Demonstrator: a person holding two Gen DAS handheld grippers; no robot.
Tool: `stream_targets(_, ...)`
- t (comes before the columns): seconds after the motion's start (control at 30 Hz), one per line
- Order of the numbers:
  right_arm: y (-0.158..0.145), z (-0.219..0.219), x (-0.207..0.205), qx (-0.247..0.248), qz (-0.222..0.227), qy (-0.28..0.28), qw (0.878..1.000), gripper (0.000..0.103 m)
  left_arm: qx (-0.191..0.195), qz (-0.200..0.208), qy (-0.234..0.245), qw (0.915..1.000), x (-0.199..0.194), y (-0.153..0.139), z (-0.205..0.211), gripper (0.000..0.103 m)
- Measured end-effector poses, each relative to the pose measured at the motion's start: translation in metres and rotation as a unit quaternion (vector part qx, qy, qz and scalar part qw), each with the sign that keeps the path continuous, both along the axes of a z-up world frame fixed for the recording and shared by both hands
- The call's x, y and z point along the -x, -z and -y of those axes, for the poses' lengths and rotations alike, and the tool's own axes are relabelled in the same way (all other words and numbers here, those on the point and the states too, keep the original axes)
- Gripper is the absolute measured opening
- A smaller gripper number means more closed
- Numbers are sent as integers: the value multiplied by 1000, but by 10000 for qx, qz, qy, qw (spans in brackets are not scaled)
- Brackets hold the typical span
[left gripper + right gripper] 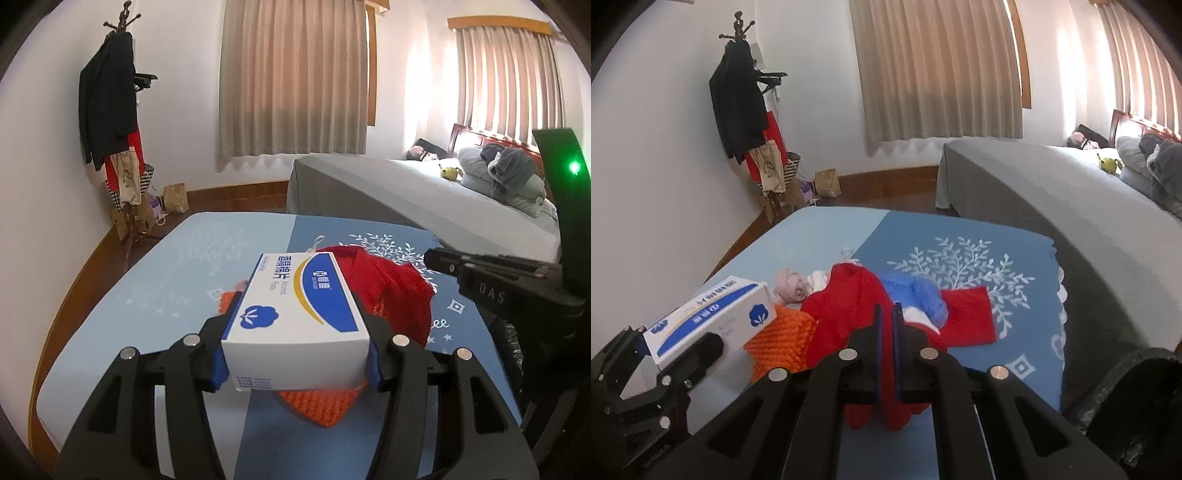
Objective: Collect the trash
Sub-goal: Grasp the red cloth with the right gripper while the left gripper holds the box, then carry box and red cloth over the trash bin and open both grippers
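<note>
My left gripper is shut on a white and blue alcohol-pad box, held above the blue mat. The box and the left gripper also show at the left of the right wrist view. My right gripper is shut, with only a thin gap between its blue pads and nothing in it, above a red cloth. On the mat lie an orange knitted piece, a blue and white cloth, and a pink rolled item. The red cloth and orange piece lie under the box.
A grey bed with pillows stands to the right. A coat rack with bags at its foot stands in the far left corner. A black bag rim is at the lower right. The right gripper's body shows at the right of the left wrist view.
</note>
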State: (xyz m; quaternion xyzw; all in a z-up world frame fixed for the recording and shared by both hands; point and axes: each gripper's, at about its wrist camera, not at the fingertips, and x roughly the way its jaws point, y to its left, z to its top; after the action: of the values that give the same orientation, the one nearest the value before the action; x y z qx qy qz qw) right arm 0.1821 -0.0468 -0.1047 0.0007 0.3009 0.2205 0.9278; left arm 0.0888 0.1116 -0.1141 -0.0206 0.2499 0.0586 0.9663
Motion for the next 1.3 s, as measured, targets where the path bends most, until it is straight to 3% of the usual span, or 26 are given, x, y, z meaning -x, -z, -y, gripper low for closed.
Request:
stream_targets(0.1,-1,1,-3,-69,-30,5,10000,8,-42,9,-8,10000,1,0,1,54)
stream_targets(0.17,2,-1,-5,-82,-152,-3,9999,32,-30,3,-36,10000,-2,-1,-2,54)
stream_targets(0.2,5,-4,-7,-63,-169,-7,9998,36,-30,5,-65,10000,-2,-1,-4,54)
stream_targets(0.43,31,-25,-23,139,-420,-42,9990,48,-75,-2,-216,9997,-8,1,-13,54)
stream_targets(0.5,36,-31,-27,336,-441,-21,9985,48,-81,-14,-242,9997,-11,2,-16,53)
stream_targets(0.6,37,-30,-29,387,-404,-71,9984,18,-66,-27,-255,9996,-14,1,-18,53)
stream_targets(0.67,32,-24,-30,250,-405,-98,9988,13,-66,-16,-260,9996,-14,1,-19,54)
stream_targets(1.03,-26,29,-6,-542,75,22,9985,11,-64,162,-23,9998,-8,-15,0,54)
stream_targets(1.3,-53,94,27,-668,305,542,9958,11,-62,324,468,9984,-8,-30,45,54)
